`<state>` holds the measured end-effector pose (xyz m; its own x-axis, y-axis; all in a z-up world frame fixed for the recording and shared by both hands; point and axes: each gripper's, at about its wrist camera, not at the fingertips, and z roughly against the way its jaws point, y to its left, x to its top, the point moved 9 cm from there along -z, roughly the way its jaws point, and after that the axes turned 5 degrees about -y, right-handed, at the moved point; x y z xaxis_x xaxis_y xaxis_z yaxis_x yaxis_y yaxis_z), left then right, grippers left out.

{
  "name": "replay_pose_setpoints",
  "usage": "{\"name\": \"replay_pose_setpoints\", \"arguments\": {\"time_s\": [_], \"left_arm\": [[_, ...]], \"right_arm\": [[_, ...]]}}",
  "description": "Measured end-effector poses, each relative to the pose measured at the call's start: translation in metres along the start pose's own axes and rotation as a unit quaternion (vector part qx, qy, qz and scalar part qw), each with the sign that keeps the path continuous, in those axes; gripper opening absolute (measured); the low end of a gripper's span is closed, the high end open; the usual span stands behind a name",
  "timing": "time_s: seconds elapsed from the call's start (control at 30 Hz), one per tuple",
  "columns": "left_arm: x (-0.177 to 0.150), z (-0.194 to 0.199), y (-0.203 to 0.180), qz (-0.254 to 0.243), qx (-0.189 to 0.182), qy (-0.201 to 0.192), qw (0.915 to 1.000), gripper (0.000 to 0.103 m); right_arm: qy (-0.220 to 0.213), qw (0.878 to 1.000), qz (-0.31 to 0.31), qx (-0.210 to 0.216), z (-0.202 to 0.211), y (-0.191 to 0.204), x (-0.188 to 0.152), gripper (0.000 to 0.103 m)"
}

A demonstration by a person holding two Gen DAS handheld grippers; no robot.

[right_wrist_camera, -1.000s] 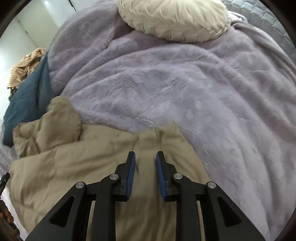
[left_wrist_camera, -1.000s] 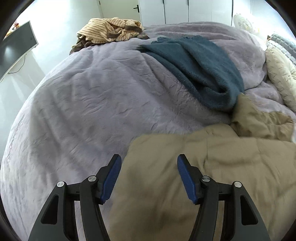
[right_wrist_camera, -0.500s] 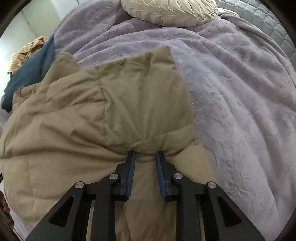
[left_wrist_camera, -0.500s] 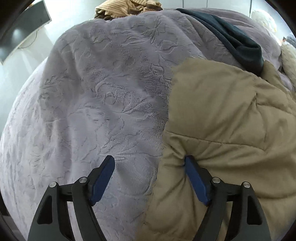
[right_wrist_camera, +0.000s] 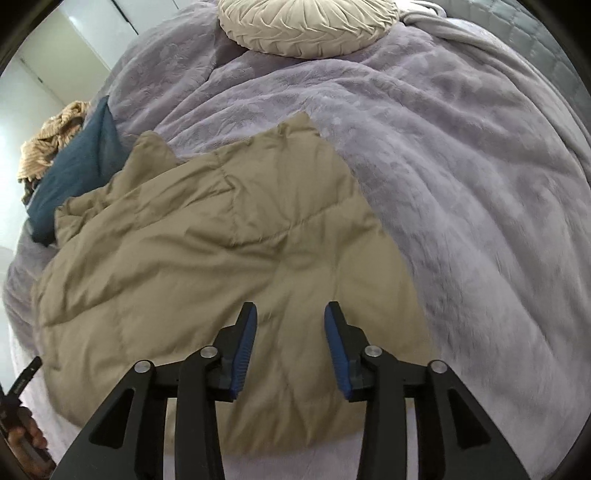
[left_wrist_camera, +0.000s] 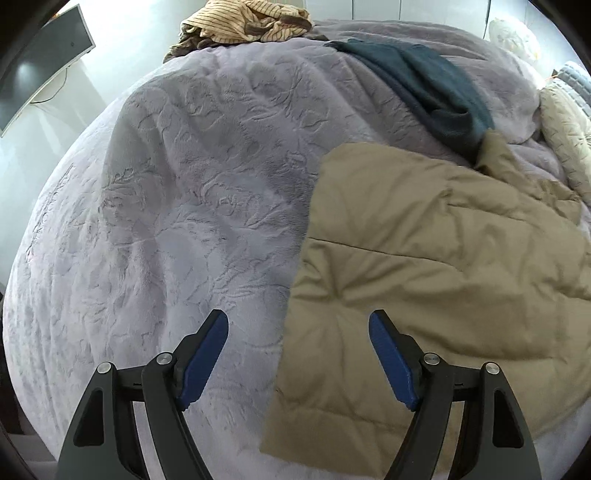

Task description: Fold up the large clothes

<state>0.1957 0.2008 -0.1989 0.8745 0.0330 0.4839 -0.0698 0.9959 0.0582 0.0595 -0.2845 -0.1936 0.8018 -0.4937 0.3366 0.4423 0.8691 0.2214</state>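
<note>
A tan quilted garment (left_wrist_camera: 424,266) (right_wrist_camera: 229,258) lies folded over on the lilac plush bedcover (left_wrist_camera: 177,206) (right_wrist_camera: 480,192). My left gripper (left_wrist_camera: 297,325) hangs open above the garment's left edge, nothing between its blue pads. Over the garment's near right part, my right gripper (right_wrist_camera: 290,317) has its jaws opening, pads apart and clear of the fabric below. A dark teal blanket (left_wrist_camera: 428,85) (right_wrist_camera: 77,173) lies beyond the garment.
A striped tan cloth heap (left_wrist_camera: 243,22) (right_wrist_camera: 51,140) sits at the bed's far edge. A round pleated cream cushion (right_wrist_camera: 306,26) rests near the grey headboard (right_wrist_camera: 532,40). A dark screen (left_wrist_camera: 40,77) stands at left. A hand (right_wrist_camera: 22,439) shows at the lower left.
The right gripper let go of the pinched tan fabric and its jaws parted. The left gripper drew back off the garment's edge. Both pulled toward the near side; the garment now lies folded.
</note>
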Motion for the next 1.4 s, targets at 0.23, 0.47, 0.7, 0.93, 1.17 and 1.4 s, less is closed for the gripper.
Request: {"name": "replay_pose_setpoints", "arguments": {"time_s": [0.23, 0.47, 0.7, 0.93, 1.17, 1.4], "left_arm": [[-0.022, 0.024, -0.020, -0.023, -0.019, 0.024, 0.9993, 0.080], [-0.066, 0.031, -0.045, -0.042, -0.050, 0.068, 0.9955, 0.080], [-0.094, 0.038, -0.058, -0.038, -0.064, 0.092, 0.9929, 0.080], [-0.096, 0.043, -0.060, -0.027, -0.066, 0.093, 0.9931, 0.103], [-0.102, 0.047, -0.064, -0.023, -0.075, 0.101, 0.9918, 0.103], [-0.108, 0.050, -0.063, 0.001, -0.100, 0.110, 0.9890, 0.103]], "right_arm": [[0.025, 0.999, -0.024, 0.018, 0.018, 0.007, -0.037, 0.049], [0.063, 0.997, -0.033, 0.027, 0.019, 0.012, -0.083, 0.056], [0.087, 0.993, -0.064, 0.053, 0.017, 0.014, -0.109, 0.063], [0.088, 0.988, -0.085, 0.091, 0.018, 0.019, -0.111, 0.075], [0.084, 0.978, -0.134, 0.135, 0.019, 0.011, -0.112, 0.086], [0.096, 0.949, -0.221, 0.205, 0.013, 0.006, -0.122, 0.087]]}}
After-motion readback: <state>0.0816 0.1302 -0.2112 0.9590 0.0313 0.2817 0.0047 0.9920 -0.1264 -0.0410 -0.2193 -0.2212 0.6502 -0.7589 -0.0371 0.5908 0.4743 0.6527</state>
